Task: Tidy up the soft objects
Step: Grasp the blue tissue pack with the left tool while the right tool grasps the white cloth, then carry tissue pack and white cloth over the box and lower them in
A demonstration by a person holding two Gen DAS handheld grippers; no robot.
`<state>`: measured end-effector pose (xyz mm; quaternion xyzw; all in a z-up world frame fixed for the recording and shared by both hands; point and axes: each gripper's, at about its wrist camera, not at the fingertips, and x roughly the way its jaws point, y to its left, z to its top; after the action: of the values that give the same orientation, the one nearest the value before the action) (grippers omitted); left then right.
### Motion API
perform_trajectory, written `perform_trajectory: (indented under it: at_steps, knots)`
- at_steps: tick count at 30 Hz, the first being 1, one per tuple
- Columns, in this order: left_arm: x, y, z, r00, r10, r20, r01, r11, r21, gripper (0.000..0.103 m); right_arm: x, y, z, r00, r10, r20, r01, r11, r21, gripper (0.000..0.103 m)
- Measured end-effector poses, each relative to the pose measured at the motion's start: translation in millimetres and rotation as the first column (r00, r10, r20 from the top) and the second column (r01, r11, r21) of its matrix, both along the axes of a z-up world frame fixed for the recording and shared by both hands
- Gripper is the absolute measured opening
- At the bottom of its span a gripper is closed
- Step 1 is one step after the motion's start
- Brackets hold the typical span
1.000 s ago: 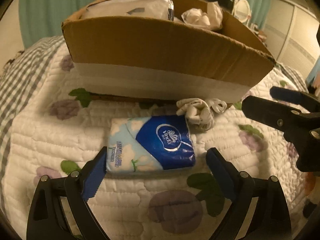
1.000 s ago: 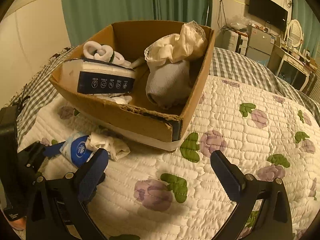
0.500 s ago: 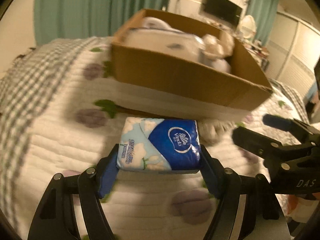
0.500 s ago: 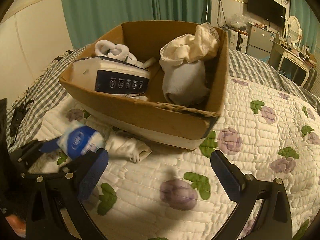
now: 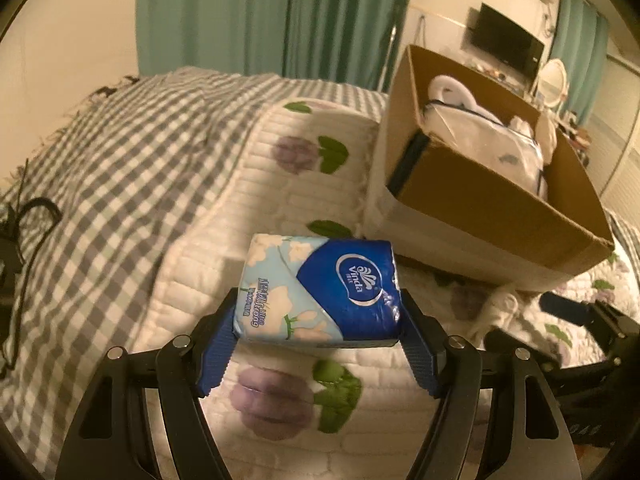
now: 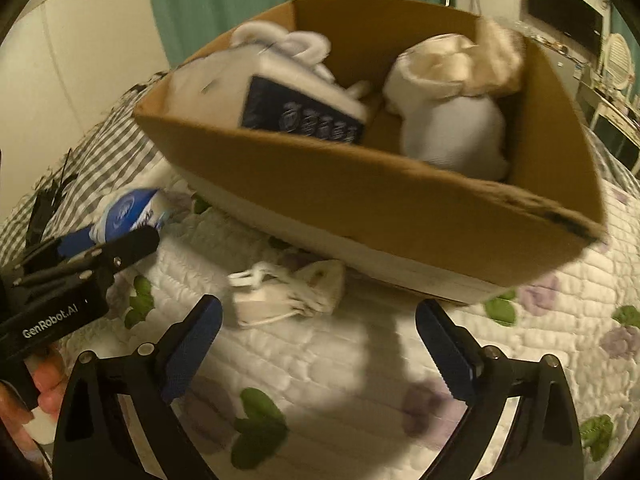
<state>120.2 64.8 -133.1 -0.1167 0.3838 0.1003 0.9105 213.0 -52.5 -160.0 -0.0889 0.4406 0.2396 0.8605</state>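
The left tongs [image 5: 320, 334] are clamped on a blue-and-white Vinda tissue pack [image 5: 320, 290], one blue pad against each short end, and the pack hangs clear above the quilted floral bedspread [image 5: 276, 396]. In the right wrist view the same pack [image 6: 128, 214] shows at the far left, beside the low corner of the box. The right tongs [image 6: 318, 340] stand wide apart with nothing between them, just above the bedspread [image 6: 332, 380]. Just ahead of them lies a crumpled white sock [image 6: 288, 292], on the quilt near the foot of the cardboard box [image 6: 360, 200]; whether it touches the box cannot be told. The box sits on the bed and holds a wrapped white package with a dark label [image 6: 304, 108] on the left, a rolled white cloth [image 6: 280, 38] behind that package, and a pale bundle of fabric [image 6: 452, 112] on the right. Farther off, a grey checked blanket [image 5: 120, 168] covers the bed's left side, and green curtains [image 5: 256, 16] hang behind, with a dark wall-mounted screen [image 5: 506, 50] to their right.
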Motion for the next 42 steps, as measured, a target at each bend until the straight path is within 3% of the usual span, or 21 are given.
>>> perform_trajectory:
  at_steps: [4, 9, 18, 24, 32, 42]
  knots:
    - [1.2, -0.9, 1.0, 1.000, -0.004, -0.001, 0.004, 1.000, 0.006, 0.072, 5.5, 11.4, -8.0, 1.000, 0.015, -0.007, -0.015, 1.000, -0.010, 0.087]
    - [5.6, -0.7, -0.8, 1.000, -0.015, -0.007, 0.015, 1.000, 0.017, 0.072, 10.4, 11.5, -11.7, 1.000, 0.012, -0.022, -0.012, 1.000, 0.001, 0.057]
    - [0.4, -12.5, 4.1, 0.999, -0.038, 0.002, 0.038, 0.998, 0.052, 0.072, -2.9, 15.8, -0.8, 0.999, 0.034, 0.005, -0.034, 0.999, 0.009, 0.055]
    - [-14.4, -24.8, 26.3, 0.995, -0.084, 0.046, 0.079, 0.993, 0.091, 0.072, -24.6, 5.9, 24.5, 0.999, -0.005, 0.050, 0.005, 1.000, 0.012, 0.055]
    - [-49.4, -45.8, 69.0, 0.984, -0.146, 0.101, 0.125, 0.974, 0.189, 0.072, -63.0, -19.9, 74.0, 0.993, -0.090, 0.079, 0.087, 0.995, 0.041, 0.054]
    - [-86.7, -59.2, 146.4, 0.947, -0.225, 0.230, 0.172, 0.958, 0.228, 0.072, -110.8, -43.2, 170.5, 0.965, -0.118, 0.235, 0.104, 0.992, 0.069, 0.054]
